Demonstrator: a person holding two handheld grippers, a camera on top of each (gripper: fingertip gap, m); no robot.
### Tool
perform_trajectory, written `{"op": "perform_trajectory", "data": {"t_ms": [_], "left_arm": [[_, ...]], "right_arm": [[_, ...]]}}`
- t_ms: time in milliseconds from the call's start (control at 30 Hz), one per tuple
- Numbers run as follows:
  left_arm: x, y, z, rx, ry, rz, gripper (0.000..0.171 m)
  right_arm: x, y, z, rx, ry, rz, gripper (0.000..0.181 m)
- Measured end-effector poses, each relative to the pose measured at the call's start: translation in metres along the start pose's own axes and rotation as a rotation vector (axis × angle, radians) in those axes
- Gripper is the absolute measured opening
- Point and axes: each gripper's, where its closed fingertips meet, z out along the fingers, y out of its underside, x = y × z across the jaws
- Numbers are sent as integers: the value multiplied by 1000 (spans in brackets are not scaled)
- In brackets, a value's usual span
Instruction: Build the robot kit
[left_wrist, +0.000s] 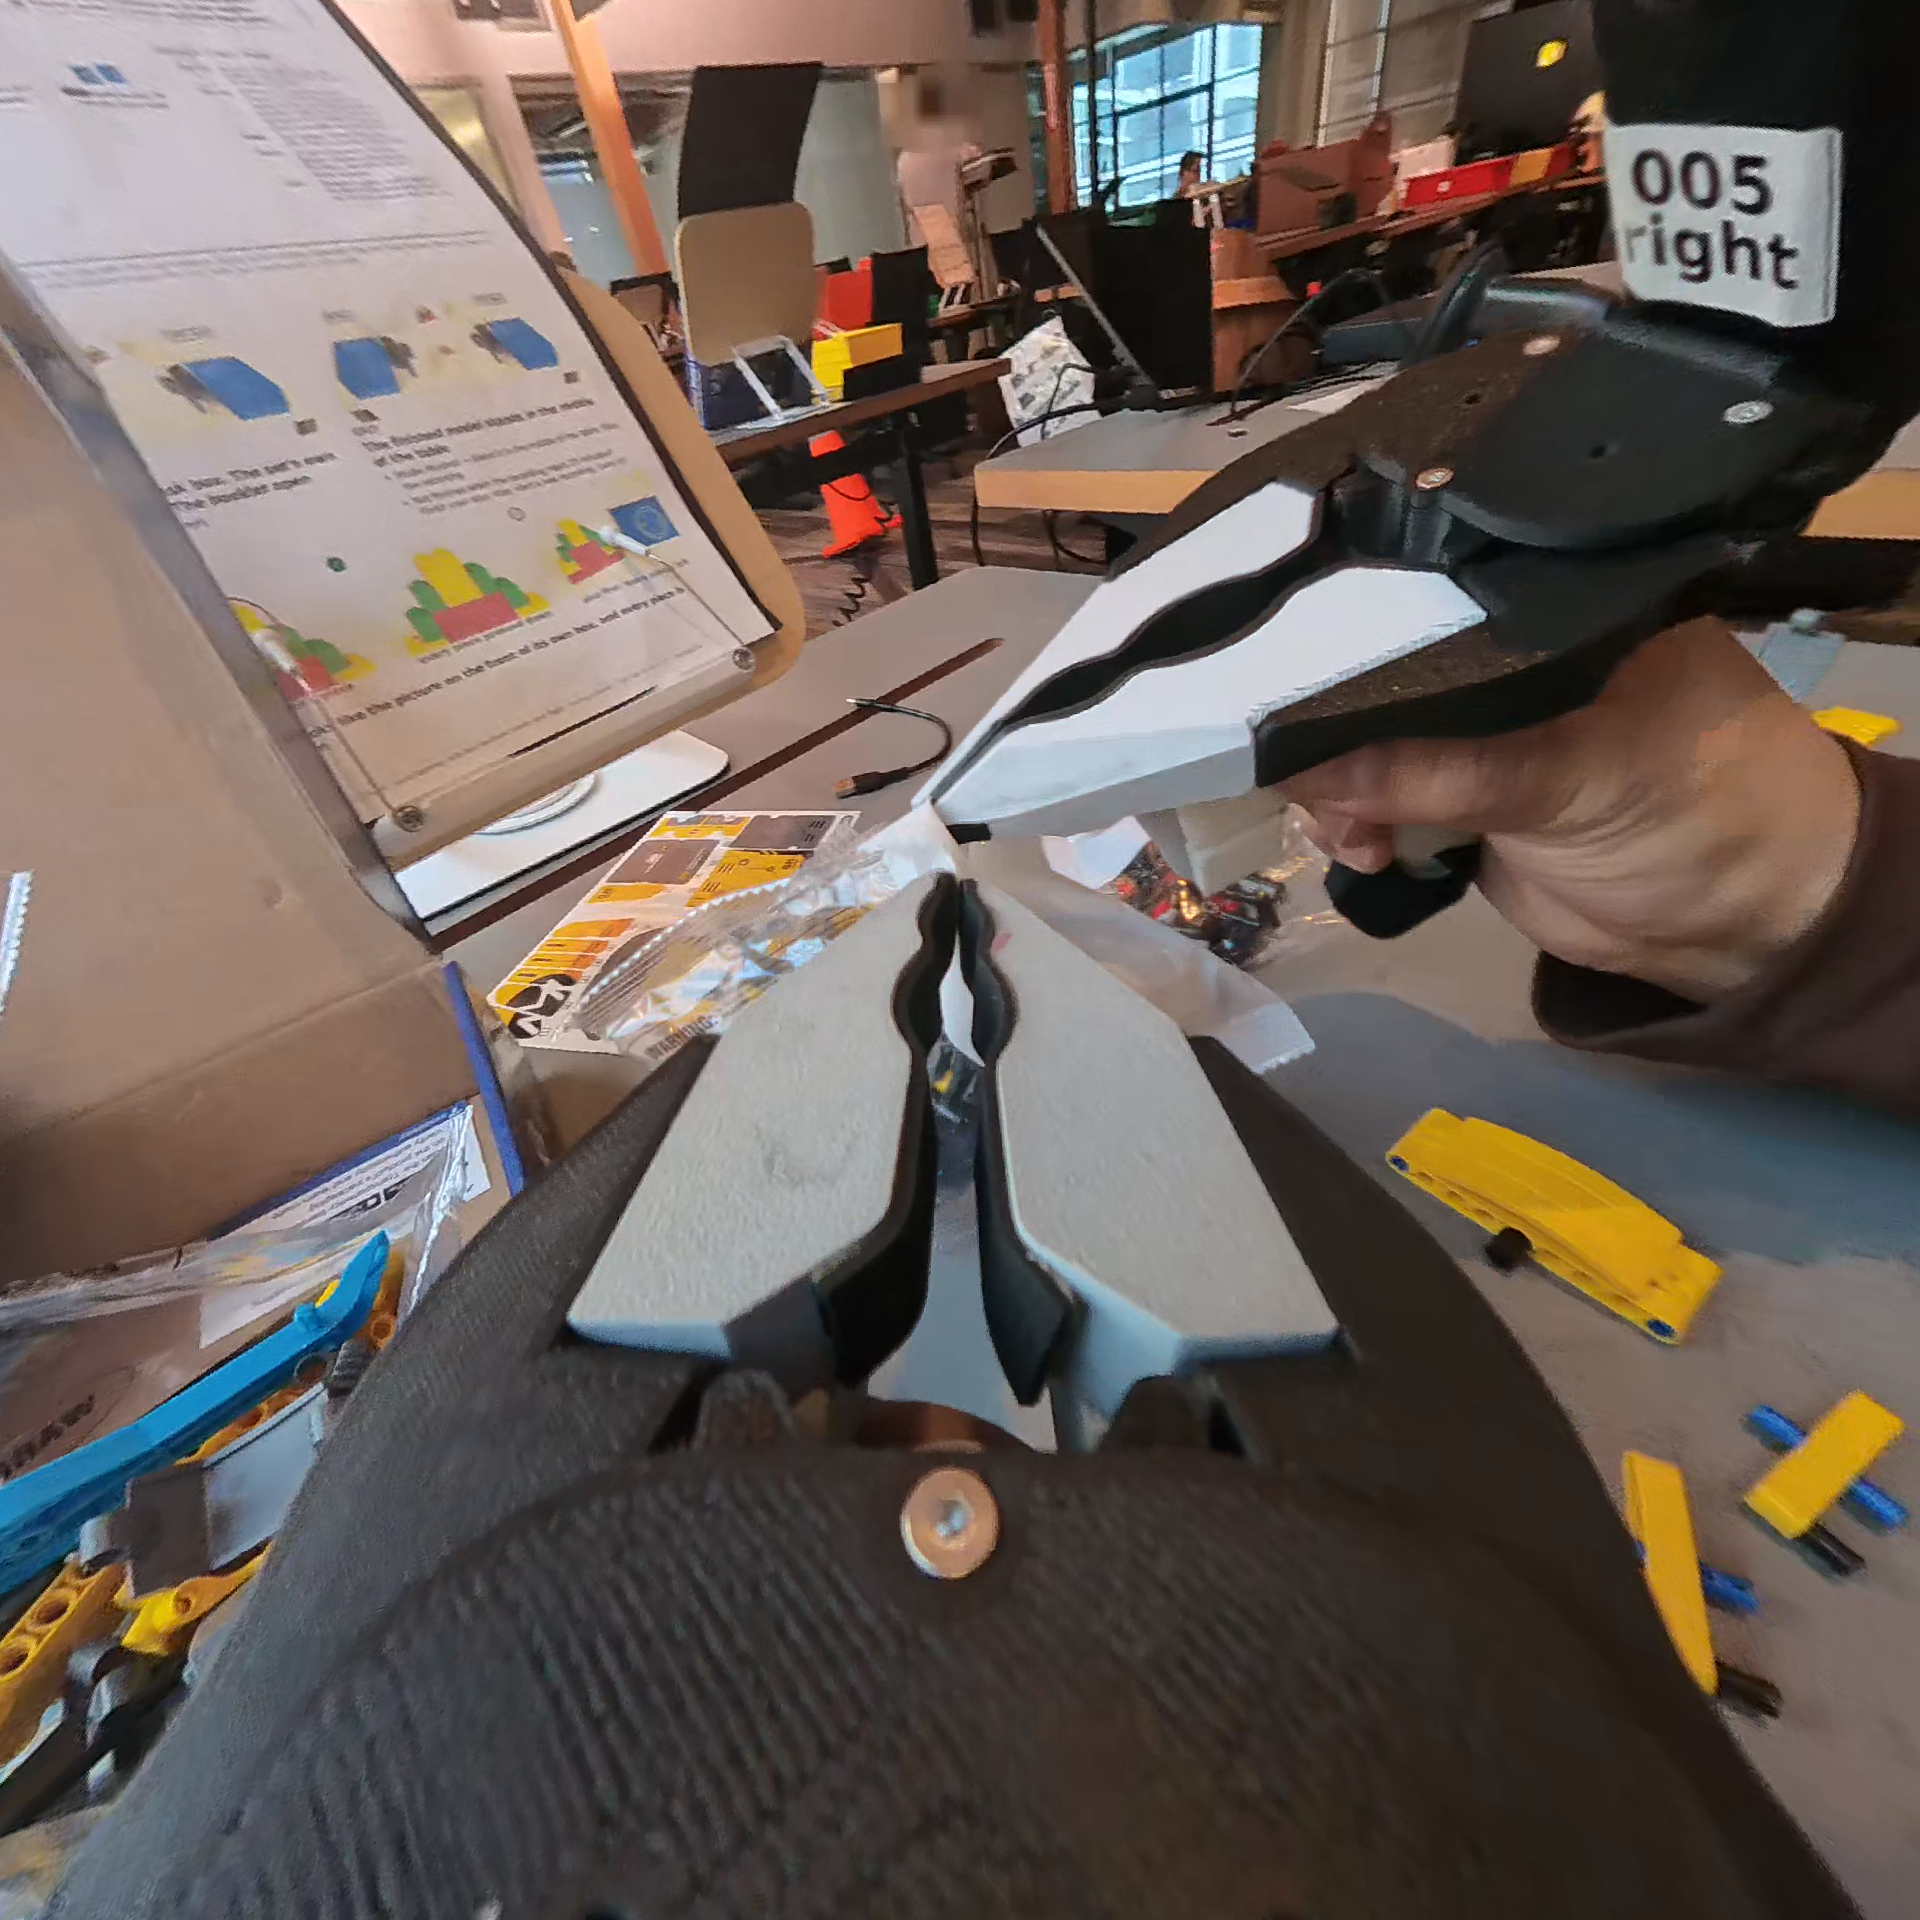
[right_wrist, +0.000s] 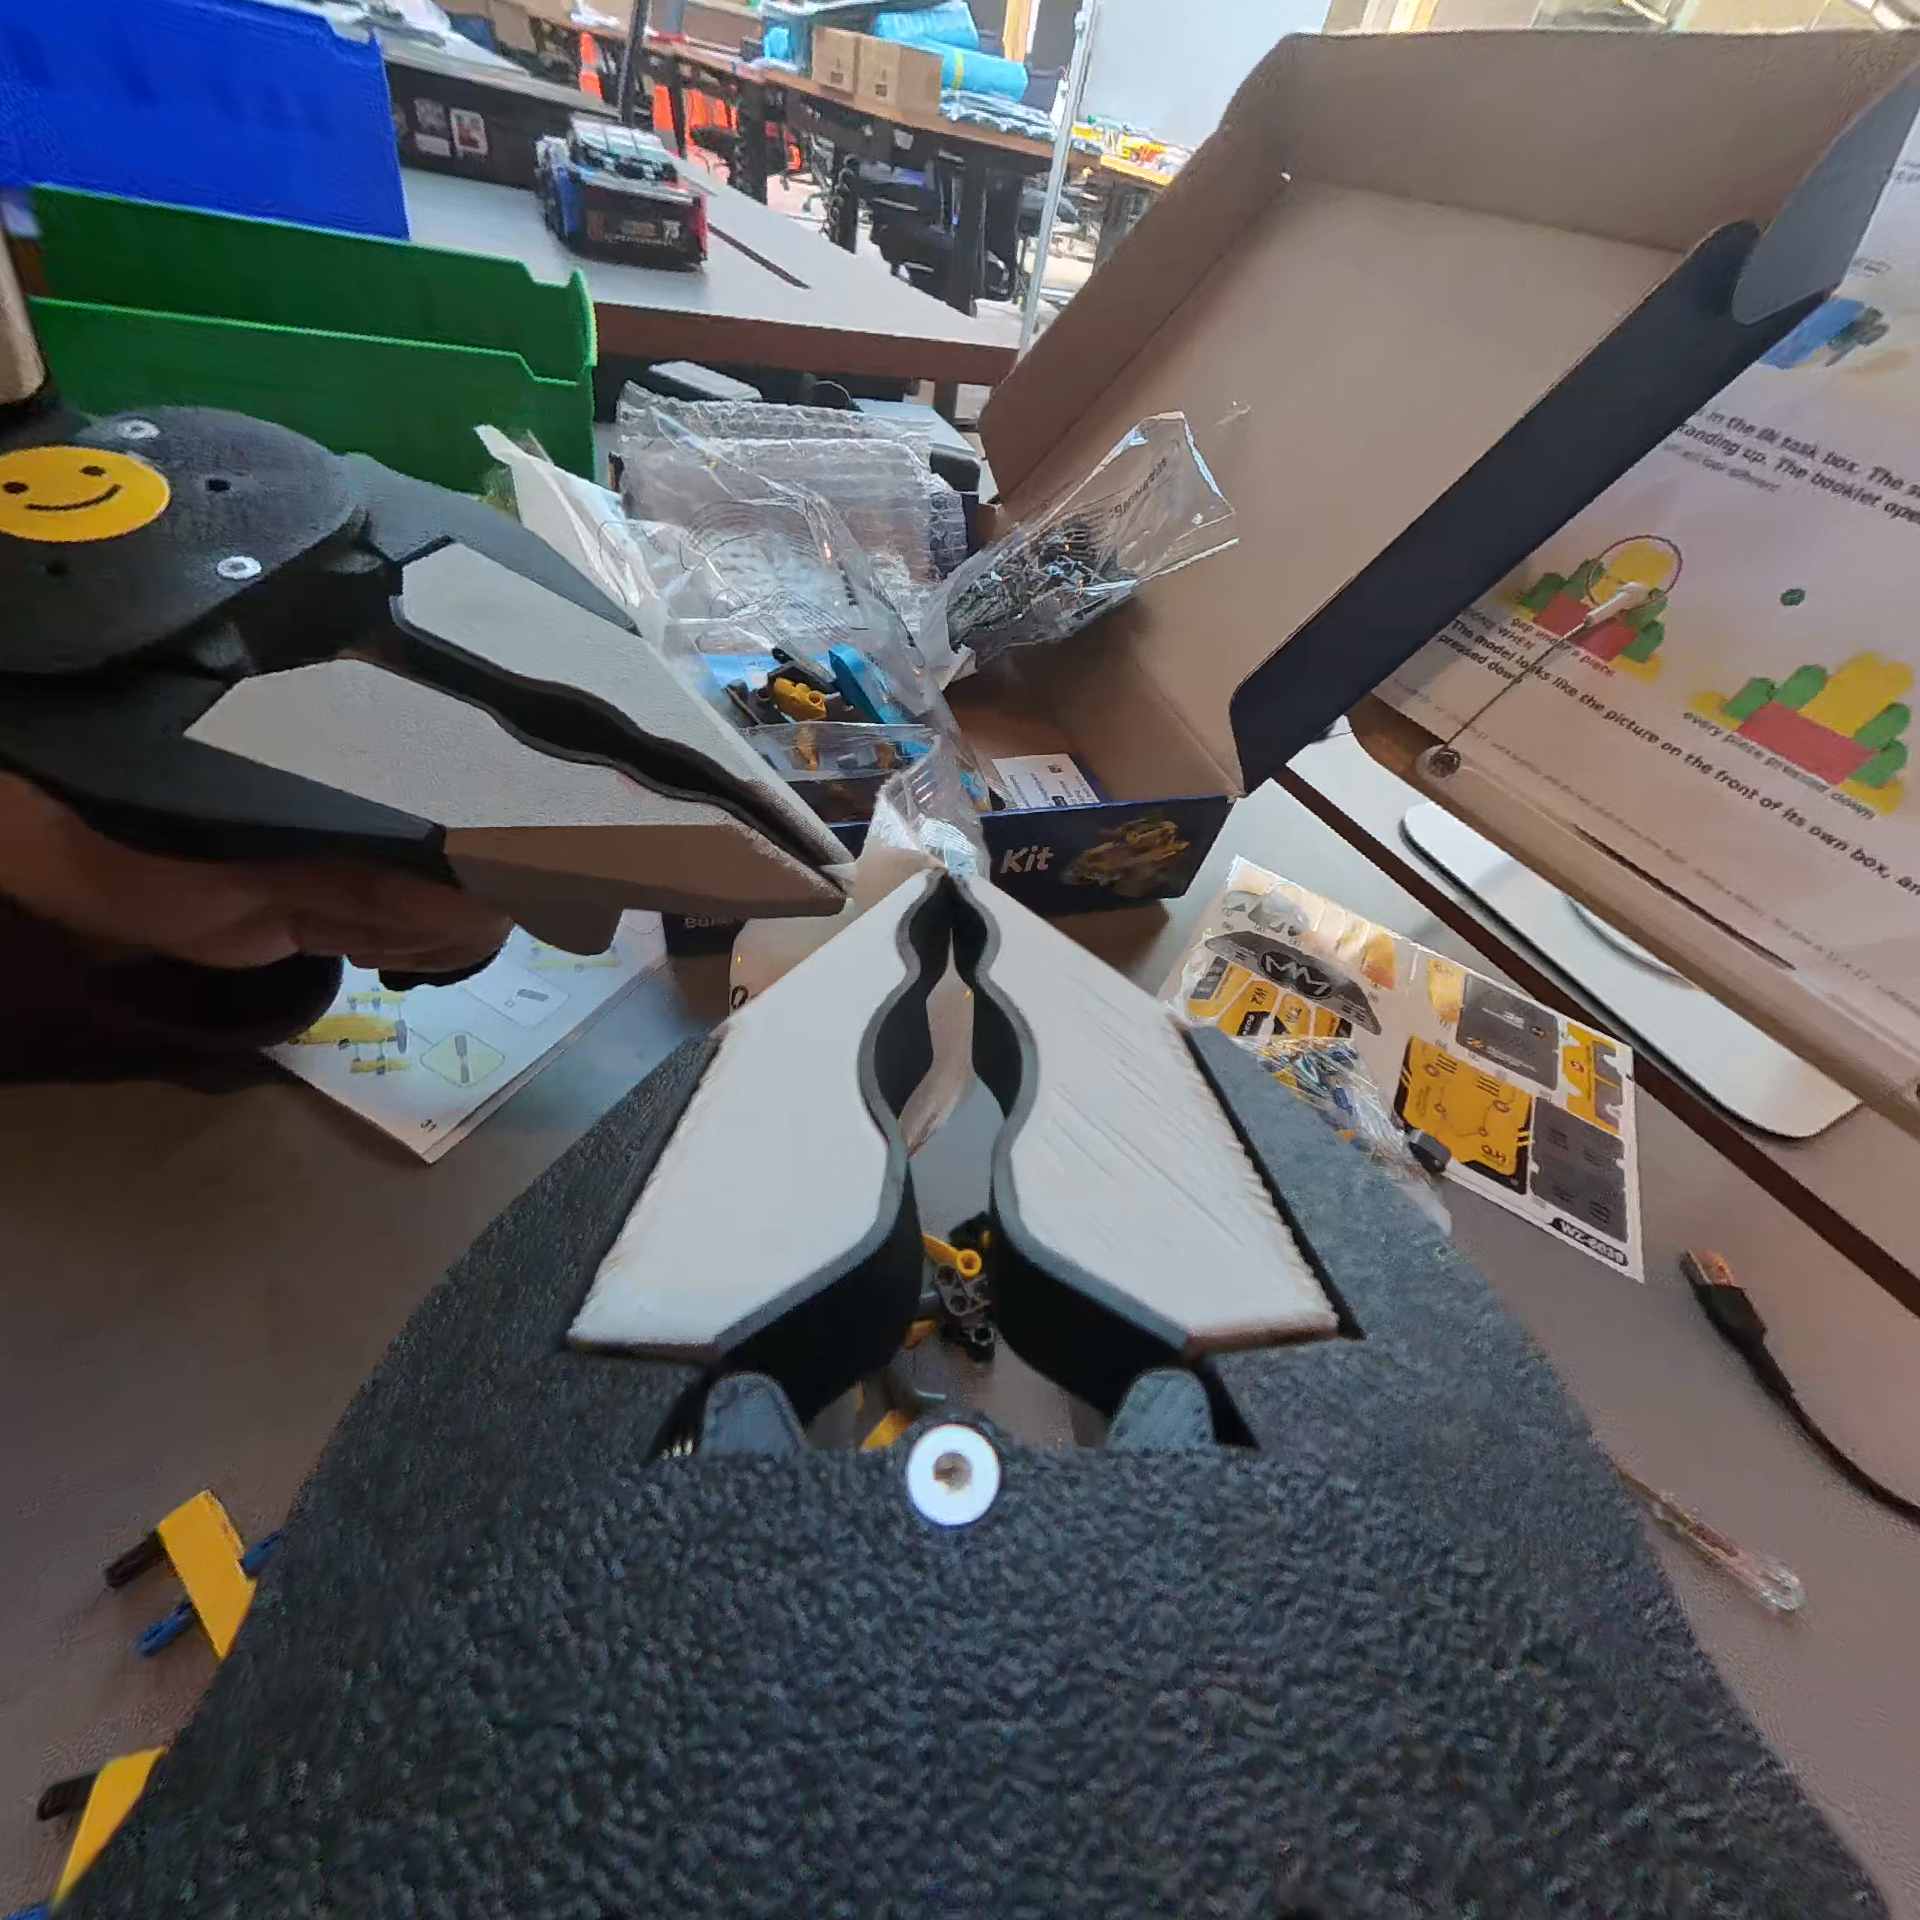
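Your left gripper (left_wrist: 956, 894) sits low centre, its pale wedge fingers pinched together on a crinkly clear plastic bag (left_wrist: 1143, 956) of small parts. Your right gripper (left_wrist: 951, 816), upper right of the left wrist view, is likewise clamped on the same bag's edge (tips nearly meeting). Smooth yellow beams (left_wrist: 1548, 1226) lie lower right; beyond, an open cardboard box (right_wrist: 1299, 416) holds more glossy bags.

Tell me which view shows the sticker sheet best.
The right wrist view: the sticker sheet lies flat and mostly unobstructed on the table. In the left wrist view the sticker sheet is partly covered by a clear plastic bag and the left gripper.
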Motion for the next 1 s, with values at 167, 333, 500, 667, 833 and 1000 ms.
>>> {"op": "perform_trajectory", "data": {"t_ms": [167,333,500,667,833,1000], "left_arm": [[-10,6,3,-18,-81,40,0],[-16,3,5,0,-155,56,0],[-19,-1,9,16,-206,73,0],[-22,-1,8,15,-241,105,0],[33,-6,2,54,-92,206,0],[21,-5,5,64,-95,125,0]], "right_arm": [[5,3,13,-33,80,-8,0],[10,-2,17,-17,125,11,0],[17,-4,18,-3,176,24,0],[22,-5,23,7,194,47,0],[87,5,-5,13,471,80,0],[85,-10,-33,168,312,217,0]]}}
